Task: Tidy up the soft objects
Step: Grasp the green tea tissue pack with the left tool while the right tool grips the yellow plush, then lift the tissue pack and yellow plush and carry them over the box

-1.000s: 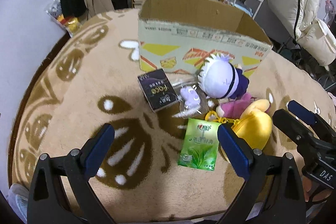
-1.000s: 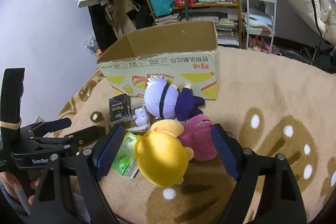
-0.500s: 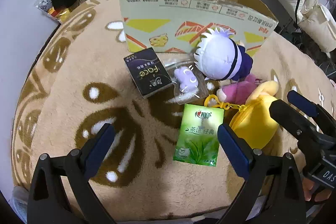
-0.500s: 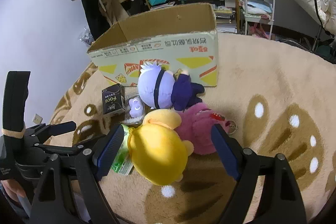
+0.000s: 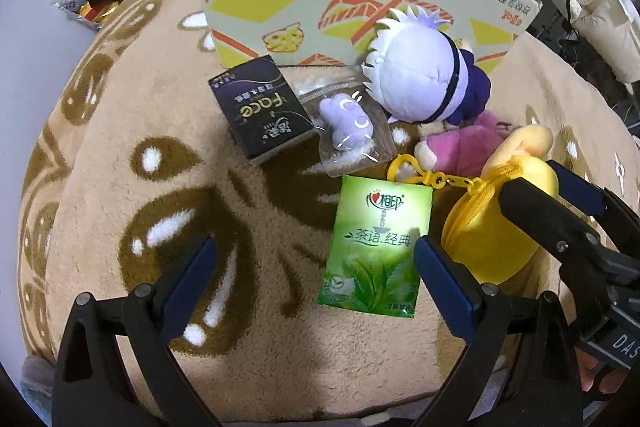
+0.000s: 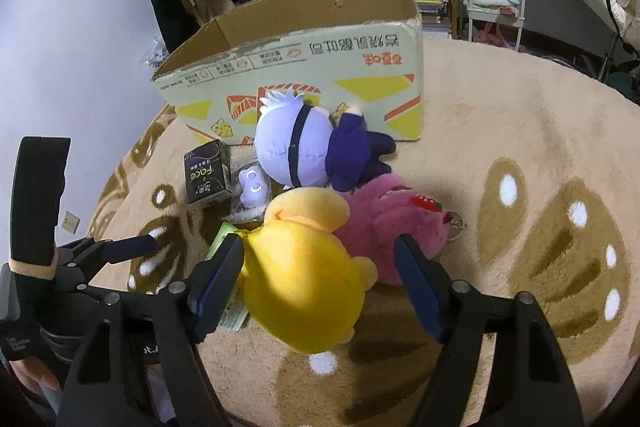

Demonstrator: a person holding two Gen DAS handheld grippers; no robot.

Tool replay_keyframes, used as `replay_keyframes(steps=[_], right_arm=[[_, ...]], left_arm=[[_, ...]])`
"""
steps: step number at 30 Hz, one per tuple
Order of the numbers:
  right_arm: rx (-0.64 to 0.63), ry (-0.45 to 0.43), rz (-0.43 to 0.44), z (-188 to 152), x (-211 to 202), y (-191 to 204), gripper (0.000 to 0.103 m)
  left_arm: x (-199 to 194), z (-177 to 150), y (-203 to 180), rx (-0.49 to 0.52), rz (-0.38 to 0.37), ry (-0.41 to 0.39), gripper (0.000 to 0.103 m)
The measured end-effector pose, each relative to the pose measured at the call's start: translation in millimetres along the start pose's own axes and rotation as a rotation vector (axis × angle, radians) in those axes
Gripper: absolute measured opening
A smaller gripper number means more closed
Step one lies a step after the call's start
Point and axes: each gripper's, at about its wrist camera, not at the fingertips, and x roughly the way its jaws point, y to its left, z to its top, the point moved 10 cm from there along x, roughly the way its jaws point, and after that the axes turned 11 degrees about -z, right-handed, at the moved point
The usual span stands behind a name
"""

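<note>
A yellow plush pouch (image 6: pixel 304 287) with a keychain lies on the tan rug, between the jaws of my right gripper (image 6: pixel 318 243). The jaws are closing; the right pad still stands clear of the plush. A pink plush (image 6: pixel 384 223) and a white-haired doll (image 6: pixel 292 151) lie just behind it. My left gripper (image 5: pixel 314 243) hovers open over the rug, and a green tissue pack (image 5: pixel 376 247) lies inside its right finger. A small purple toy in a clear bag (image 5: pixel 348 123) and a black box (image 5: pixel 264 115) lie further out.
An open cardboard box (image 6: pixel 300 67) stands on the rug right behind the toys. Shelves, a hanging jacket and a white trolley fill the back of the room. Bare rug (image 6: pixel 540 187) stretches to the right of the plush toys.
Both grippers have come down closer to the rug and the toys. The right jaws have narrowed around the yellow plush pouch.
</note>
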Motion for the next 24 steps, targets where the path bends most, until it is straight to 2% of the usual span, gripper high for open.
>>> replay_keyframes(steps=[6, 8, 10, 13, 15, 20, 24], right_arm=[[0.003, 0.036, 0.021, -4.5, 9.9, 3.4, 0.069], [-0.004, 0.044, 0.035, -5.7, 12.1, 7.4, 0.058], [-0.019, 0.041, 0.034, -6.1, 12.2, 11.2, 0.050], [-0.048, 0.026, 0.018, -6.0, 10.8, 16.4, 0.046], [-0.063, 0.012, 0.007, -5.5, 7.4, 16.5, 0.043], [-0.083, -0.039, -0.010, -0.8, -5.9, 15.3, 0.040], [-0.082, -0.107, -0.048, 8.3, -22.0, 8.5, 0.040]], left_arm=[[10.4, -1.7, -6.2, 0.007, -0.022, 0.028, 0.097], [15.4, -2.6, -7.7, 0.004, -0.024, 0.043, 0.093], [21.6, -5.4, -8.6, -0.007, -0.044, 0.068, 0.082], [30.4, -12.7, -4.6, -0.046, -0.063, 0.119, 0.069], [29.4, -12.0, -1.2, -0.046, -0.038, 0.110, 0.059], [23.5, -9.5, -1.0, -0.049, -0.038, 0.085, 0.058], [4.0, -2.2, -0.9, -0.018, -0.001, 0.006, 0.058]])
